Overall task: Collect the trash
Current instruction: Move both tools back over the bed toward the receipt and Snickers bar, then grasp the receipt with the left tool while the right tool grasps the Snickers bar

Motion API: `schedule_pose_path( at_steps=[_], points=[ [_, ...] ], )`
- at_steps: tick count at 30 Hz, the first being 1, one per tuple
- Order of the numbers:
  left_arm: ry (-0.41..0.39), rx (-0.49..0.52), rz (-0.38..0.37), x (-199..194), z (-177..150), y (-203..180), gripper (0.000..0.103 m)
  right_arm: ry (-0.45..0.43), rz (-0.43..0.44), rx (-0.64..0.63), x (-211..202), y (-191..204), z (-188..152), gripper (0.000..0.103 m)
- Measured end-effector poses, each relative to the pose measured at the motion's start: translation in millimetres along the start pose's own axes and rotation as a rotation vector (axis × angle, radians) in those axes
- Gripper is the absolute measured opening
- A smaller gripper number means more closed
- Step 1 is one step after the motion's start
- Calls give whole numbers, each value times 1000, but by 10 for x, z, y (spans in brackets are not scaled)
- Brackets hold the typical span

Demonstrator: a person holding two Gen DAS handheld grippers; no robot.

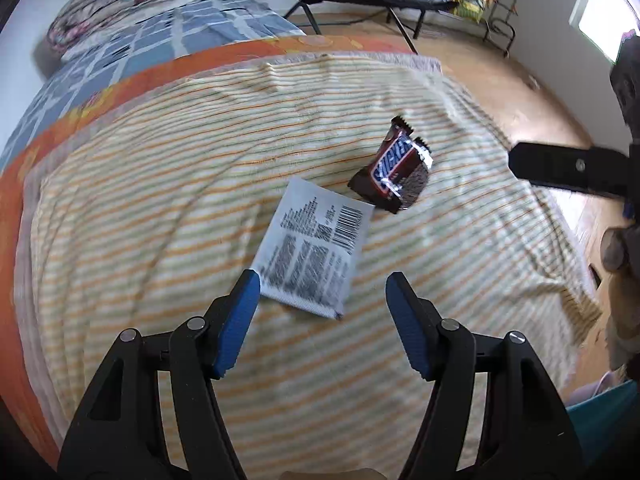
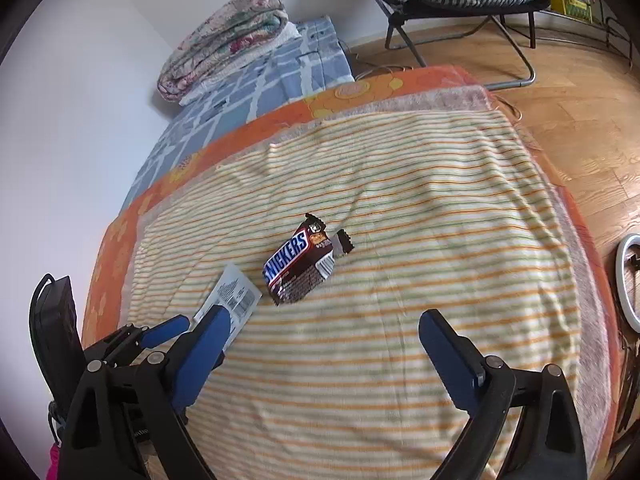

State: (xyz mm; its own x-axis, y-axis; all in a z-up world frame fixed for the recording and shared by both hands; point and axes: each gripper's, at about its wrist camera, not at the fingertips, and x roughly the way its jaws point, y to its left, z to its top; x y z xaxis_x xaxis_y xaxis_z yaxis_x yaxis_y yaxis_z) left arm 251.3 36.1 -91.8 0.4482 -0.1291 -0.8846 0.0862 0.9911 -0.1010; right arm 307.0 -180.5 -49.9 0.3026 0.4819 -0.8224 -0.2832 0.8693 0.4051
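Note:
A brown Snickers wrapper (image 1: 394,170) lies crumpled on the striped towel (image 1: 160,200), and a white printed packet (image 1: 316,246) lies flat next to it. My left gripper (image 1: 322,284) is open and empty, just above the near edge of the packet. My right gripper (image 2: 324,324) is open and empty, a short way in front of the Snickers wrapper (image 2: 300,266). In the right wrist view the packet (image 2: 234,300) lies left of the wrapper, partly hidden by my left finger, with the left gripper's blue pads (image 2: 166,330) beside it.
The towel (image 2: 440,200) covers a low bed with an orange sheet (image 2: 120,248). A folded quilt (image 2: 228,40) lies at the far end. A black folding chair (image 2: 460,4) with a striped cushion stands on the wooden floor (image 2: 580,112) beyond.

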Motion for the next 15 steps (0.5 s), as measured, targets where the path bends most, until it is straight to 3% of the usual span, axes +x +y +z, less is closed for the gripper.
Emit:
schedule_pose_path(
  at_steps=[6, 8, 12, 15],
  points=[
    [19, -12, -33, 188, 98, 99, 68, 22, 6, 41, 253, -15, 143, 97],
    [10, 0, -36, 200, 117, 80, 74, 25, 7, 64, 329, -32, 199, 97],
    [9, 42, -4, 240, 139, 4, 74, 41, 22, 117, 477, -70, 268, 94],
    [23, 57, 82, 304, 147, -3, 74, 64, 37, 149, 601, -68, 294, 92]
  ],
)
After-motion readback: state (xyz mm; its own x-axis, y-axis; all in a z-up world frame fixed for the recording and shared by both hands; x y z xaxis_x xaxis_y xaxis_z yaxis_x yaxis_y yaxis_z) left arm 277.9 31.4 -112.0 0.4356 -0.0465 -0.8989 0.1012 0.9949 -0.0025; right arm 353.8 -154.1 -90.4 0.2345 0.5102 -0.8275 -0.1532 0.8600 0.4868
